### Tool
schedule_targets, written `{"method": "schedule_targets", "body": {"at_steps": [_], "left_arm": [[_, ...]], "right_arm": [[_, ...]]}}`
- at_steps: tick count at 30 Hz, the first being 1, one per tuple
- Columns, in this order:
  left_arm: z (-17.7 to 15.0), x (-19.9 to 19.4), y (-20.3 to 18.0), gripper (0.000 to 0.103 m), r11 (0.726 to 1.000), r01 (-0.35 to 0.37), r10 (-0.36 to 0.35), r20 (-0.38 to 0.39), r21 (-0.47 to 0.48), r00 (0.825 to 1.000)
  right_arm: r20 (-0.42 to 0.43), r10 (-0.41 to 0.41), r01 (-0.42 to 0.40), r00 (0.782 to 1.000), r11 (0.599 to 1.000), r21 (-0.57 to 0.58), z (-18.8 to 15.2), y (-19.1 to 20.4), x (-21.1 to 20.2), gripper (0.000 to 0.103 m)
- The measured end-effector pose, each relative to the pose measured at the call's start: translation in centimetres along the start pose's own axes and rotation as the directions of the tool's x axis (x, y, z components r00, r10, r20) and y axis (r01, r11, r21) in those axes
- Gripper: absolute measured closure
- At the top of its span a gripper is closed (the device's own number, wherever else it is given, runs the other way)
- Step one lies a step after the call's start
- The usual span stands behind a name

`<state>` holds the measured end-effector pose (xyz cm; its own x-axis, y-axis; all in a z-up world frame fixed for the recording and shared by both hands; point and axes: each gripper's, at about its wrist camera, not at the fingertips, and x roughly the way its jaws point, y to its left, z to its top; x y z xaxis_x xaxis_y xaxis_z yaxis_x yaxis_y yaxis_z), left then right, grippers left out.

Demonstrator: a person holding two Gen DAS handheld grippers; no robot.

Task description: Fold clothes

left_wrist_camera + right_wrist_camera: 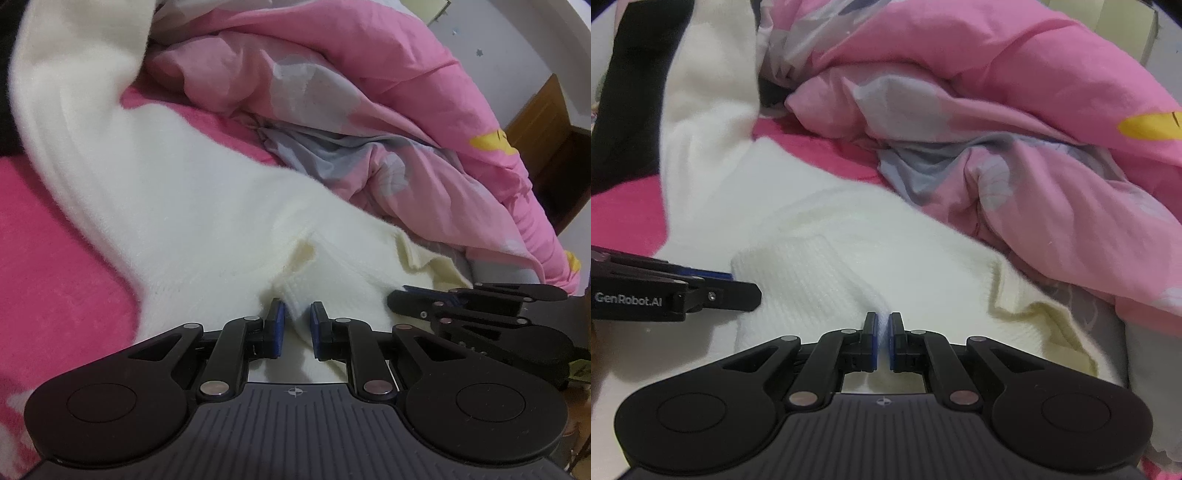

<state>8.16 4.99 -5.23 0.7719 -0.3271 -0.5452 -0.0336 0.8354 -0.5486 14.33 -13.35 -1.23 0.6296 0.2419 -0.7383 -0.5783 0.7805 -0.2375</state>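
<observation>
Both grippers (297, 328) (883, 341) pinch the white sweater's (166, 206) ribbed edge.

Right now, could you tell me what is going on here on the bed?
A person is working a white sweater with two hand-held grippers. The right gripper is pinched shut on a fold of the sweater's ribbed edge. The left gripper has knit between its pads too, with a wider gap, so its grip looks looser. The sweater lies spread on a bright pink sheet, not yet folded, beside a rumpled pink quilt. A black garment lies at the far left.
</observation>
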Motion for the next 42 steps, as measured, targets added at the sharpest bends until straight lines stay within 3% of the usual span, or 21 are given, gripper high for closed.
{"method": "schedule_targets", "body": {"at_steps": [11,13,15,18,21,25,28,31,36,39,42], "left_arm": [[0.3,-0.1,0.1,0.087,1.0,-0.021,0.021,0.016,-0.01,1.0],[0.3,-0.2,0.0,0.087,1.0,-0.028,0.028,0.014,-0.003,1.0],[0.5,-0.5,-0.3,0.085,0.999,-0.046,0.046,0.017,0.0,0.999],[0.7,-1.9,-1.0,0.072,0.995,-0.092,0.09,0.078,0.024,0.993],[0.7,-3.3,-1.7,0.069,0.991,-0.115,0.105,0.157,0.062,0.982],[0.6,-4.1,-2.8,0.069,0.986,-0.107,0.078,0.212,0.126,0.974],[0.0,-3.2,-3.8,0.069,0.979,-0.052,0.02,0.162,0.197,0.987],[-0.9,-1.3,-4.5,0.069,0.965,-0.049,0.029,0.082,0.258,0.996],[-1.3,0.0,-3.9,0.071,0.966,-0.087,0.079,0.041,0.244,0.996],[-1.4,0.0,-3.9,0.071,0.964,-0.096,0.088,0.044,0.25,0.995],[-1.5,-0.1,-4.0,0.072,0.962,-0.102,0.093,0.048,0.251,0.995]], "right_arm": [[0.034,-0.015,0.015,0.999,1.0,0.027,-0.1,0.4,0.1,0.097],[0.045,-0.023,0.021,0.999,0.999,0.029,-0.1,0.3,-0.3,0.094],[0.075,-0.034,0.03,0.997,0.998,0.054,-0.3,-0.1,-1.5,0.081],[0.14,-0.098,0.08,0.985,0.988,0.129,-1.2,-1.8,-5.3,0.077],[0.192,-0.175,0.126,0.966,0.962,0.244,-3.1,-4.6,-10.3,0.077],[0.192,-0.313,0.213,0.93,0.886,0.412,-8.1,-8.7,-17.0,0.077],[0.146,-0.357,0.236,0.923,0.823,0.517,-12.1,-11.2,-19.7,0.078],[0.098,-0.334,0.224,0.937,0.794,0.565,-14.6,-12.7,-19.0,0.084],[0.029,-0.275,0.202,0.961,0.77,0.605,-16.5,-14.5,-14.4,0.089],[-0.019,-0.287,0.236,0.958,0.745,0.624,-17.6,-15.9,-11.0,0.091],[-0.037,-0.317,0.258,0.948,0.692,0.674,-19.0,-17.7,-8.4,0.093]]}}
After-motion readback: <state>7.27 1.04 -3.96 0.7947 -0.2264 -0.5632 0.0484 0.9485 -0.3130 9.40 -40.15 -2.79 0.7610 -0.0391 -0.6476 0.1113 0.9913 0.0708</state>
